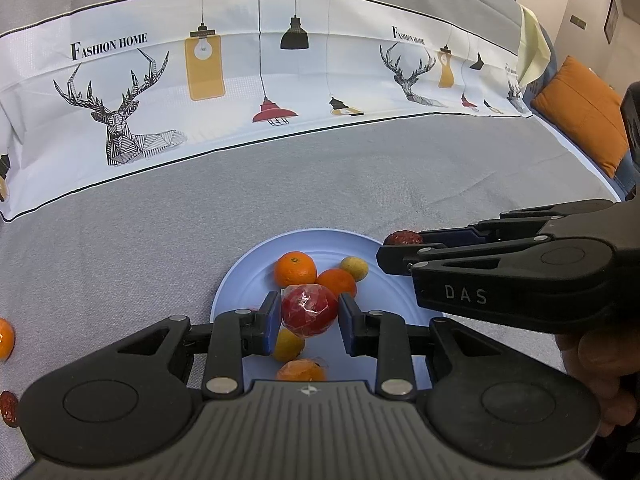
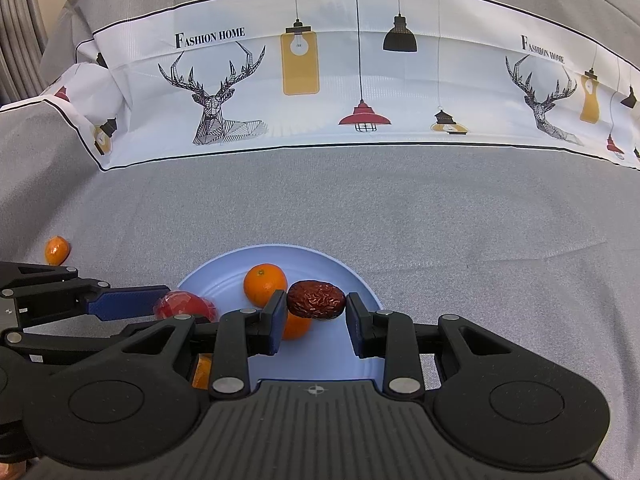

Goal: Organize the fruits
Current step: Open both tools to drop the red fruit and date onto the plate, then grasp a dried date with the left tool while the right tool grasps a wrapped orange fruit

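Both grippers are pointing forward side by side. The left gripper (image 1: pixel 308 322) is sitting with fingers (image 1: pixel 269 322) spread apart, and the right gripper (image 2: pixel 316 322) is reaching in beside it, fingers (image 2: pixel 357 322) parted too.

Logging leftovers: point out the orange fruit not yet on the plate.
The small orange lying alone on the grey cloth, left of the blue plate; the other oranges sit on the plate.

Your left gripper (image 1: pixel 306 320) hides half the yellow fruit (image 1: pixel 289 345) and most of the wrapped orange (image 1: pixel 301 370) near the plate's (image 1: pixel 240 280) front rim. The frame's left edge crops a loose orange (image 1: pixel 5 338).
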`<action>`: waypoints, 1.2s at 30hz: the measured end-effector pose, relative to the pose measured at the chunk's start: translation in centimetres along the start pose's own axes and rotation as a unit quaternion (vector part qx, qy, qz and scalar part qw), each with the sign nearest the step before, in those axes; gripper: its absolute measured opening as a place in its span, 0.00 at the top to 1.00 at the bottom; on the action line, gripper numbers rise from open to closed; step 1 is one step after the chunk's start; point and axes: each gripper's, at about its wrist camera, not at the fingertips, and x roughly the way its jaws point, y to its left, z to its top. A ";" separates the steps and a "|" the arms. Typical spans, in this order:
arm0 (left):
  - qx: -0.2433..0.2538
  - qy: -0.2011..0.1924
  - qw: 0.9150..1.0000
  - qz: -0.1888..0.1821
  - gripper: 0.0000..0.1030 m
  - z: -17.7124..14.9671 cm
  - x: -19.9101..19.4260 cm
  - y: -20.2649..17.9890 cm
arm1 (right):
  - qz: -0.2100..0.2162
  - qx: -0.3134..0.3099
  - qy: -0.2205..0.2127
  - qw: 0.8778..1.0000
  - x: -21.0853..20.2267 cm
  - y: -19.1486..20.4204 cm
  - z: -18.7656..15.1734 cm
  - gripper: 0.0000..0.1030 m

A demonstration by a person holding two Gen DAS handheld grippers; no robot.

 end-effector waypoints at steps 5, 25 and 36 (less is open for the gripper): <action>-0.005 0.001 1.000 -0.002 0.63 0.0 0.0 0.1 | -0.005 0.004 0.005 1.000 0.3 -0.1 0.0 0.65; -0.035 0.001 0.999 0.022 0.62 0.4 -0.5 1.5 | -0.011 0.004 -0.002 1.000 0.4 -0.2 -0.1 0.60; -0.227 0.053 0.946 0.224 0.63 -0.6 -1.1 11.1 | 0.003 -0.002 -0.020 1.000 0.0 0.2 0.1 0.62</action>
